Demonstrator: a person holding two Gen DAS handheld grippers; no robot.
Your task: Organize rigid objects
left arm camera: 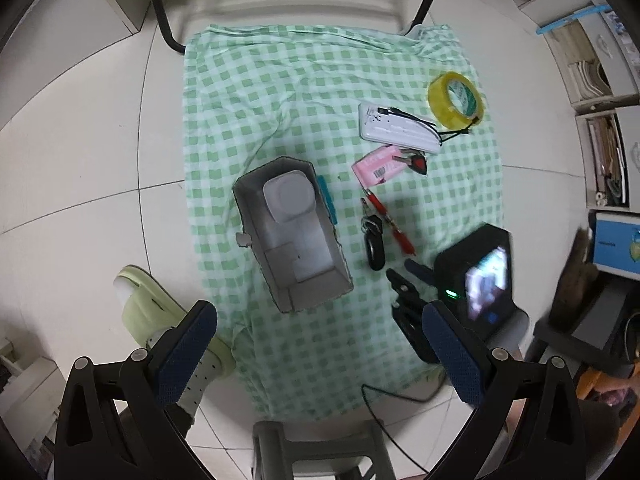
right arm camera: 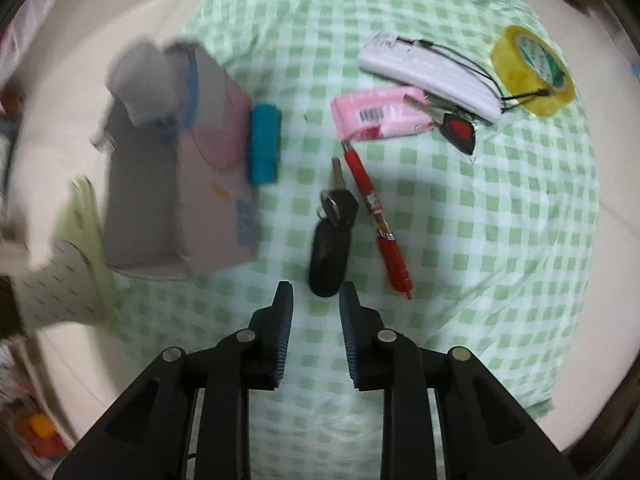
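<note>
On the green checked cloth (left arm camera: 304, 92) stands an open grey box (left arm camera: 250, 224) (right arm camera: 208, 208) with a white container (left arm camera: 286, 196) inside. A blue object (right arm camera: 263, 144) lies against the box's right side. A black key fob (right arm camera: 330, 248) (left arm camera: 374, 248) lies beside a red pen (right arm camera: 380, 220) (left arm camera: 390, 220). Farther back are a pink packet (right arm camera: 376, 116), a red-and-black key (right arm camera: 456, 126), a white power bank (right arm camera: 432, 72) and yellow tape (right arm camera: 532, 68). My right gripper (right arm camera: 316, 288) (left arm camera: 400, 270) hangs just short of the fob, narrowly open and holding nothing. My left gripper (left arm camera: 316, 312) is wide open above the cloth's near edge.
A person's foot in a pale green slipper (left arm camera: 160, 312) stands left of the table on the tiled floor. A grey stool (left arm camera: 320, 448) is at the near edge, with a black cable (left arm camera: 384, 412) beside it. Chair legs (left arm camera: 164, 20) stand behind; shelves (left arm camera: 600, 120) are at the right.
</note>
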